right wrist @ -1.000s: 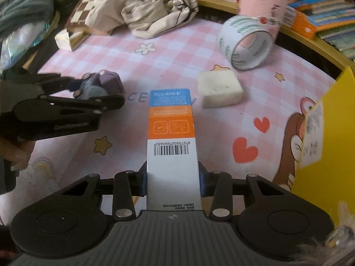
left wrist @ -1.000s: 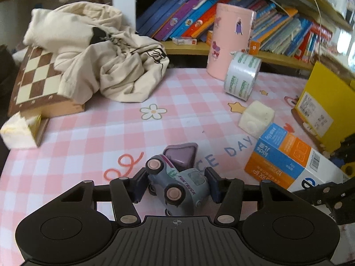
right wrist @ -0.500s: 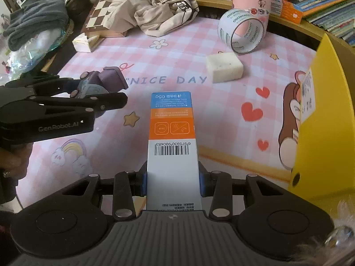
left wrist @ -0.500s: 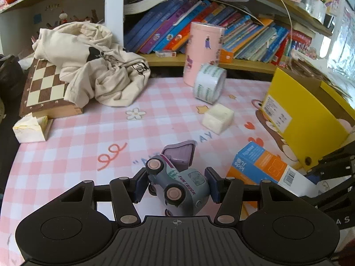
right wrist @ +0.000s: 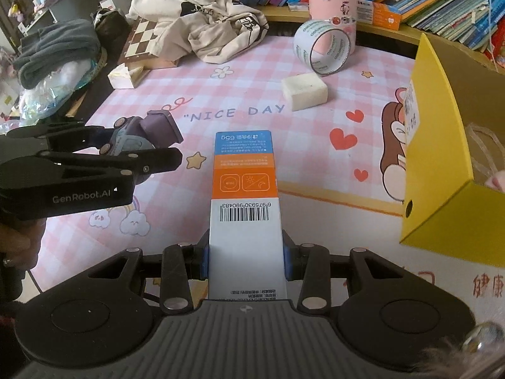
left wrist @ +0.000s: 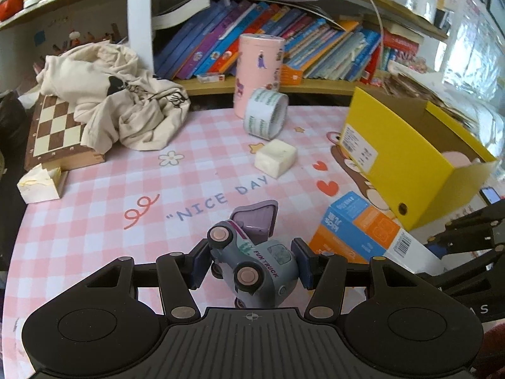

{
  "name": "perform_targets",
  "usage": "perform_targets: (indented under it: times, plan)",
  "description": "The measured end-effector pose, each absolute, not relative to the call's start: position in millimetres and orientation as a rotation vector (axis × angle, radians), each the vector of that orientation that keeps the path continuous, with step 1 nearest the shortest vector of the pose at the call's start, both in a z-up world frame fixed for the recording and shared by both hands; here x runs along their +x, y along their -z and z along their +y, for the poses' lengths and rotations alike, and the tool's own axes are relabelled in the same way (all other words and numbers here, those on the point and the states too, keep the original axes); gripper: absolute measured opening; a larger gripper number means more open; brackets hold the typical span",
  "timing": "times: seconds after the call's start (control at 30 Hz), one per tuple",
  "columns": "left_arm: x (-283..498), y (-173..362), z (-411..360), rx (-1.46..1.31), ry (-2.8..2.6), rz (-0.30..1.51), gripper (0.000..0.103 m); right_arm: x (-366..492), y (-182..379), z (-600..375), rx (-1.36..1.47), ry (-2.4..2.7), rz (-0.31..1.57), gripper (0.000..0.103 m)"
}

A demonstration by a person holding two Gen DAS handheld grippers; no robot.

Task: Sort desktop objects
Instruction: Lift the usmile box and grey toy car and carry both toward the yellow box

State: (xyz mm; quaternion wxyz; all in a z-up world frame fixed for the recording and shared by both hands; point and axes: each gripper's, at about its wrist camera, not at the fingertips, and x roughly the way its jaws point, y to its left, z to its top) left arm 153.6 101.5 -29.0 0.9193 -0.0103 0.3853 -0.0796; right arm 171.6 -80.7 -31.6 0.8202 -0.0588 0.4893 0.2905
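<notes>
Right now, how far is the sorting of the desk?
Done: nothing visibly sorted; the yellow box's contents are unclear. In hand: left gripper clamps the toy truck, right gripper the carton. Left on the mat: tape roll, white block.

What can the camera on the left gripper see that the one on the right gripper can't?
Only the left wrist view shows the toy truck from close up, clamped in the left gripper, and the upper shelves. Only the right wrist view shows the grey bundle off the table's edge and the barcode on the box that the right gripper grips. Both show the tape roll and yellow box.
</notes>
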Motion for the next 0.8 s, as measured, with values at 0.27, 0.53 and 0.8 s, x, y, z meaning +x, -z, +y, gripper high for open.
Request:
perform_targets:
  times: [0.27, 0.53, 0.8]
  plan:
    - [138, 23, 94, -0.010, 0.193, 0.795, 0.054, 157, 30, -86, -0.118, -0.616, 1.034, 0.038]
    - [127, 21, 82, -0.004, 0.236, 0.809, 0.054, 140, 31, -97, -0.107, -0.603, 1.045, 0.038]
    - [123, 19, 56, 0.015, 0.257, 0.815, 0.054, 135, 32, -121, -0.092, -0.594, 1.052, 0.038]
